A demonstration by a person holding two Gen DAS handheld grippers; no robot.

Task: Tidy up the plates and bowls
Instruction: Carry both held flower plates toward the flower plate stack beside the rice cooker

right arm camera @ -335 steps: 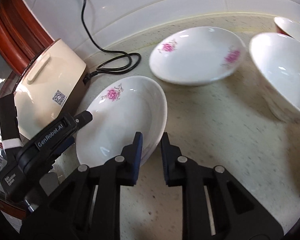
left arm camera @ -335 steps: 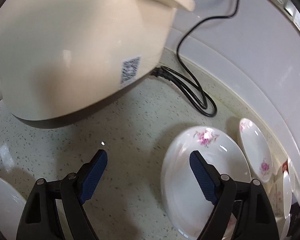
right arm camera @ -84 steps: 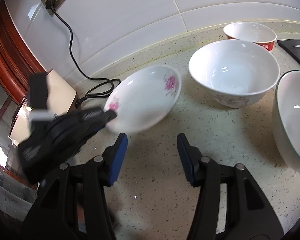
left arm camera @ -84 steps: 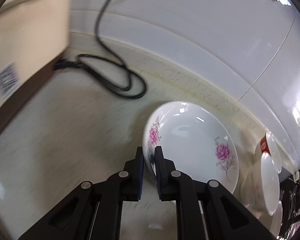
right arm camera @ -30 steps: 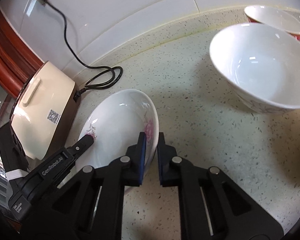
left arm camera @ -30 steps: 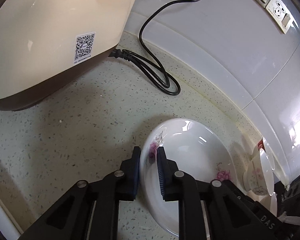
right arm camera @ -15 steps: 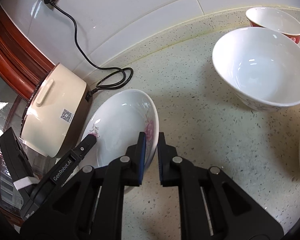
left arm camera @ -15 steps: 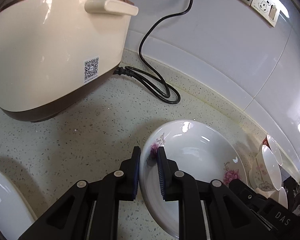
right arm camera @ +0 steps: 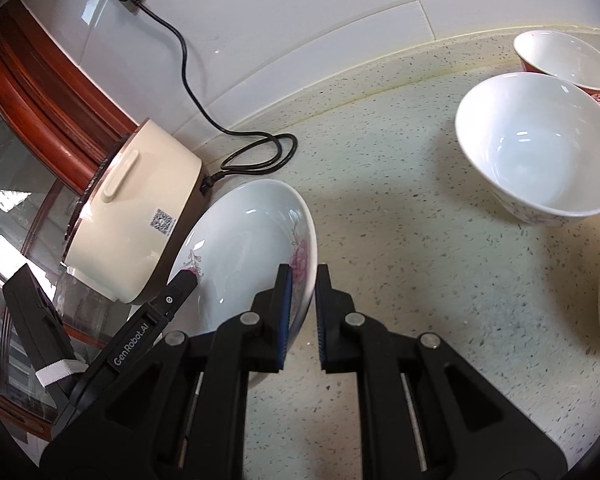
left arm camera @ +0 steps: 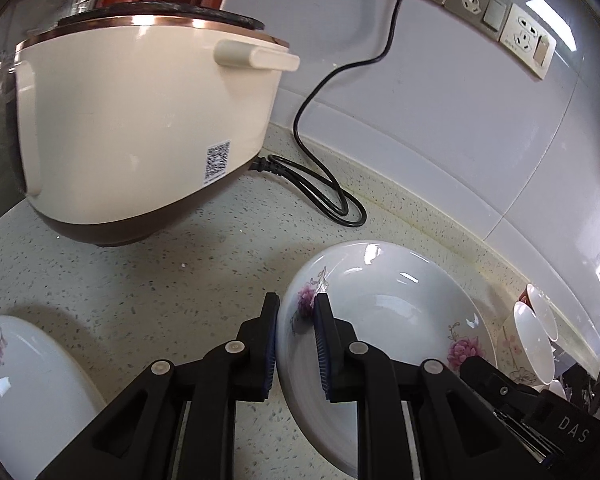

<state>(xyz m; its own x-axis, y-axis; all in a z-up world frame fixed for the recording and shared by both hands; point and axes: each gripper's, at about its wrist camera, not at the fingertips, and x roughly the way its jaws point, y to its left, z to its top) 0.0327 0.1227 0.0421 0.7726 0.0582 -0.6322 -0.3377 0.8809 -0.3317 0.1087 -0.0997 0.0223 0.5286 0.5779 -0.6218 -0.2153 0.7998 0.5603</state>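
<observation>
A: The flowered plate (right arm camera: 244, 248) now hangs higher above the counter (right arm camera: 400, 264) than a second ago, the left gripper (left arm camera: 296, 340) and right gripper (right arm camera: 303, 312) each pinching its rim.

B: So it is being carried to the second plate (left arm camera: 24, 384) at lower left. The cooker (left arm camera: 140, 136) and its cord (left arm camera: 320, 184) crowd that side; the bowls (right arm camera: 540, 148) sit well apart.

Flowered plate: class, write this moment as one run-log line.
object: flowered plate | left tongs: shut on its rim | right tongs: shut on opposite rim | nearby: rice cooker, white bowl
</observation>
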